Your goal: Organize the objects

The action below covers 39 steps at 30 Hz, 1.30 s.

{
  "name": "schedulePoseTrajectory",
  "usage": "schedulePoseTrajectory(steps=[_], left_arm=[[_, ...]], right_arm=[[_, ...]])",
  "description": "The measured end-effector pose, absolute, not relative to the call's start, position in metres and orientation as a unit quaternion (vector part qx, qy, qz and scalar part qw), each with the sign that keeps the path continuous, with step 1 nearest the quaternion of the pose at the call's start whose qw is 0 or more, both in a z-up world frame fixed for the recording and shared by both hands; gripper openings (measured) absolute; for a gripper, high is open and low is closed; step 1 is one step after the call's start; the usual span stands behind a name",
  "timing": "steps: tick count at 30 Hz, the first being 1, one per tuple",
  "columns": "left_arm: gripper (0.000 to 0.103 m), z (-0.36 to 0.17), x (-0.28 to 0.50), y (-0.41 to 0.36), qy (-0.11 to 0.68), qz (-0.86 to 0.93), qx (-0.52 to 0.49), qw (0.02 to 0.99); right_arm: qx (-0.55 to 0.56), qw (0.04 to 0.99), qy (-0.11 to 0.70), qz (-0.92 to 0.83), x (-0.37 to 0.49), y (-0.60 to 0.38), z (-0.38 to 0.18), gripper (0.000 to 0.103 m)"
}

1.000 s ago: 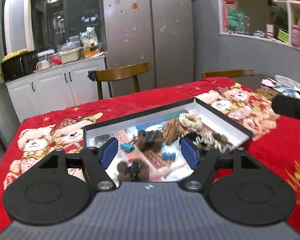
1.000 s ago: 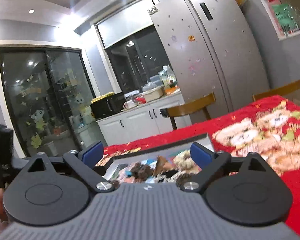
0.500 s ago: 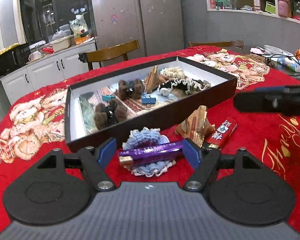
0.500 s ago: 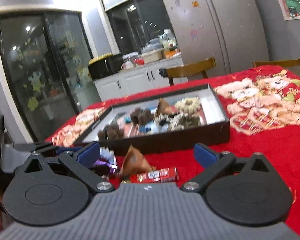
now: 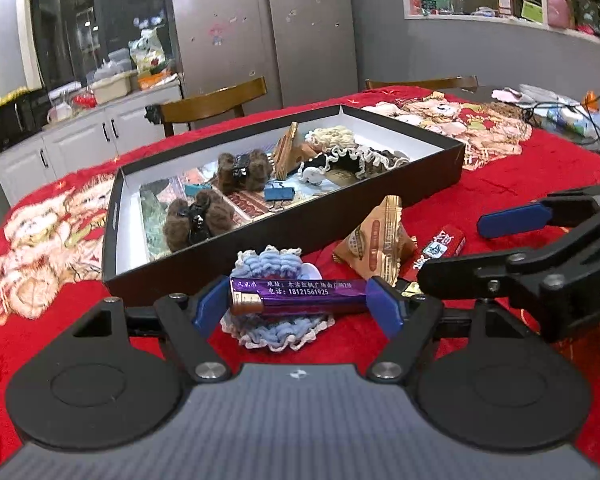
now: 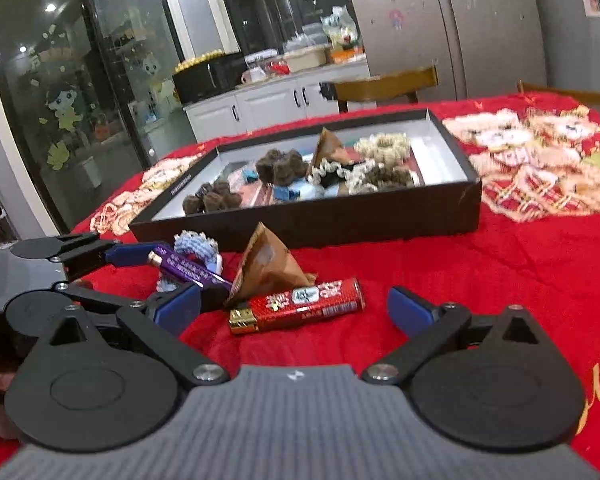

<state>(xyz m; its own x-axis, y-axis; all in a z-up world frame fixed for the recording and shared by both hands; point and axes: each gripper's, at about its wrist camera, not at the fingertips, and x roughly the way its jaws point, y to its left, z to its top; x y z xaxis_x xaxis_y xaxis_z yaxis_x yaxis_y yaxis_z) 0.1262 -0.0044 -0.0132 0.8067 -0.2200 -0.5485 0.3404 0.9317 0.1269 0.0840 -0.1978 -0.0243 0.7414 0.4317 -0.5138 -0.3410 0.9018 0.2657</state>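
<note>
Crocheted blue scrunchie point(image 5: 278, 262), glossy purple tube point(image 5: 300, 295)

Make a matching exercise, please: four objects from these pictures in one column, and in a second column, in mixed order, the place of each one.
Things:
1. purple stick pack
2. red stick pack
3. blue binder clip
4. blue crochet scrunchie

Places:
A. inside the black box
B. on the red cloth in front of the right gripper
C. under the purple pack
D. between the fingers of the left gripper

Pairs: 1-D, 2-B, 3-A, 4-C
</note>
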Motion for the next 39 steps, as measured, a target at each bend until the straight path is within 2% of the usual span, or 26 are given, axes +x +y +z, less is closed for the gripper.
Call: schedulePoseTrajectory(steps=[11, 24, 28, 39], left_arm=[[0.079, -0.018, 0.117, -0.022, 0.263, -0.136, 0.154, 0.943], [0.077, -0.023, 0.119, -0.021, 0.277, -0.157, 0.139, 0.938], [0.052, -0.023, 0.119, -0.017, 0.28, -0.163, 0.125, 0.938], [0.035, -0.021, 0.1, -0.008, 0.274, -0.153, 0.117, 0.942]], right_arm=[[0.07, 0.931, 0.298, 0.198, 0.084, -0.203, -0.022, 0.103], [0.076, 0.928, 0.306, 0.201, 0.086, -0.203, -0.024, 0.103], [0.078, 0.927, 0.307, 0.2, 0.086, -0.203, -0.024, 0.103], [0.091, 0.921, 0.313, 0.214, 0.09, -0.205, -0.027, 0.103]])
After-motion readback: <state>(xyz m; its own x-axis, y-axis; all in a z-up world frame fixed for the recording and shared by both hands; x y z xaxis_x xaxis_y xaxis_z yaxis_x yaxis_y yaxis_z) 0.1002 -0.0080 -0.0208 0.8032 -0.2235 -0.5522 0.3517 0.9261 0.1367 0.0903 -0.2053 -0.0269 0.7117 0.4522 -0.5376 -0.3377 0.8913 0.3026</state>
